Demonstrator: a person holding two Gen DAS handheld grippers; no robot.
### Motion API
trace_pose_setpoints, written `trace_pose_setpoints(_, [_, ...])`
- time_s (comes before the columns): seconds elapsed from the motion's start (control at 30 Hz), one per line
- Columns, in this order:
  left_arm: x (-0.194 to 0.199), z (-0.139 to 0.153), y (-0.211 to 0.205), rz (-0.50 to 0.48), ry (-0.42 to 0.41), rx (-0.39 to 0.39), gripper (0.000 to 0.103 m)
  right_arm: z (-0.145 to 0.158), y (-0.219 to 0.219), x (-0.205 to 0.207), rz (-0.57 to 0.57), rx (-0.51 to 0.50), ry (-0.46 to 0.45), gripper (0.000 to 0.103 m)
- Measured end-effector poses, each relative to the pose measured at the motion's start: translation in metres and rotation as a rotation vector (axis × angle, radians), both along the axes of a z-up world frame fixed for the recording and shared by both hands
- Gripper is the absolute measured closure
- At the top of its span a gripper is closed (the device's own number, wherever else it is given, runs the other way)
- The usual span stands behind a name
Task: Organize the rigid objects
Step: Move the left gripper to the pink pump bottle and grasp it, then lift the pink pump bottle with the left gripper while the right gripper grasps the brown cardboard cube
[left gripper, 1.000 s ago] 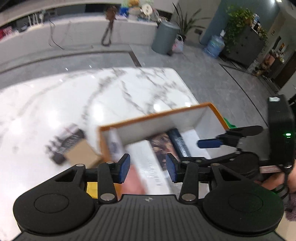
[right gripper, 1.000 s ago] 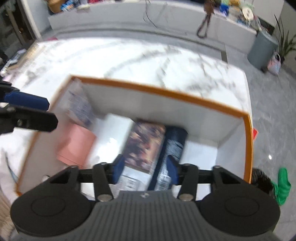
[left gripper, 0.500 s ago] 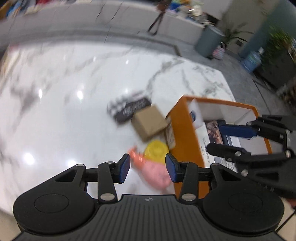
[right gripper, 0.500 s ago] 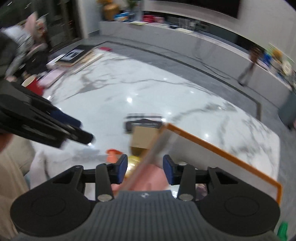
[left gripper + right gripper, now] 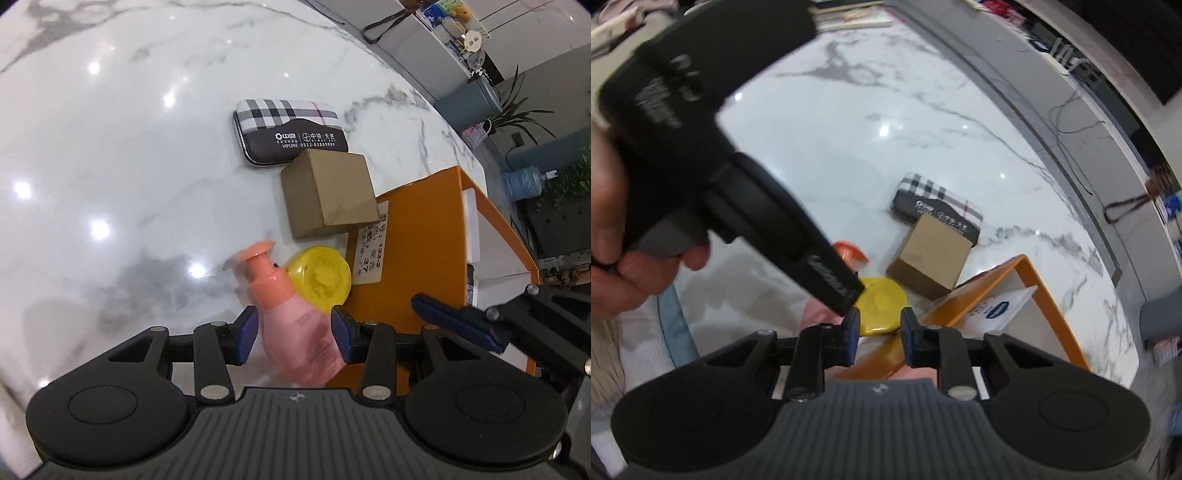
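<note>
A pink pump bottle (image 5: 295, 325) lies on the marble table beside an orange box (image 5: 417, 258). My left gripper (image 5: 293, 334) is open with its pads on either side of the bottle's body. A yellow round lid (image 5: 321, 277), a brown cardboard box (image 5: 328, 194) and a plaid case (image 5: 288, 129) lie beyond. My right gripper (image 5: 877, 332) is open and empty above the orange box's edge (image 5: 960, 295), near the yellow lid (image 5: 881, 306). The left gripper's body hides most of the bottle in the right wrist view.
The orange box holds a white packet (image 5: 997, 306) and other items. The cardboard box (image 5: 932, 258) rests against the plaid case (image 5: 938, 206). The table's far edge drops to a grey floor with a bin (image 5: 469, 103).
Both grippers have left the orange box and swung left. My left gripper has come down around the pink bottle. My right gripper now hovers by the box's edge.
</note>
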State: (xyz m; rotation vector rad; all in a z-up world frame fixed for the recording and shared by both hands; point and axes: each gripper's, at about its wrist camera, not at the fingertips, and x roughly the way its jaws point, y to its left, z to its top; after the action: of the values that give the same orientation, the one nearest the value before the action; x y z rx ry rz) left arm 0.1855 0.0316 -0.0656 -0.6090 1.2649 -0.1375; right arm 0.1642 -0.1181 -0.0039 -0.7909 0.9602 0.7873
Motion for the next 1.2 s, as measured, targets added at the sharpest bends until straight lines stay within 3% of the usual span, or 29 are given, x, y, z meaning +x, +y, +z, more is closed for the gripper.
trace_pose_setpoints(0.2, [0.012,-0.013,0.001,-0.029,0.007,0.006,0.048,-0.010,0.009,0.007,0.019,-0.049,0.015,0.081])
trace_pose_setpoints(0.37, [0.014,-0.016,0.010,-0.052,-0.002,-0.025,0.064,-0.013,0.016,0.015,0.006,-0.065,0.025,0.078])
trace_pose_setpoints(0.53, [0.012,-0.013,0.026,-0.054,0.002,-0.048,0.072,-0.017,0.028,0.017,0.014,-0.102,0.020,0.078])
trace_pose_setpoints(0.7, [0.014,0.000,0.048,-0.065,-0.059,0.021,0.073,-0.016,0.042,0.022,0.023,-0.120,0.026,0.077])
trace_pose_setpoints(1.0, [0.031,-0.001,0.070,-0.116,-0.055,0.057,0.070,-0.030,0.066,0.047,0.139,-0.258,-0.006,0.053])
trace_pose_setpoints(1.07, [0.034,-0.001,0.068,-0.137,-0.061,0.111,0.069,-0.036,0.070,0.053,0.202,-0.311,-0.013,0.040])
trace_pose_setpoints(1.2, [0.037,-0.001,0.069,-0.143,-0.058,0.138,0.069,-0.046,0.075,0.062,0.319,-0.403,-0.019,0.034])
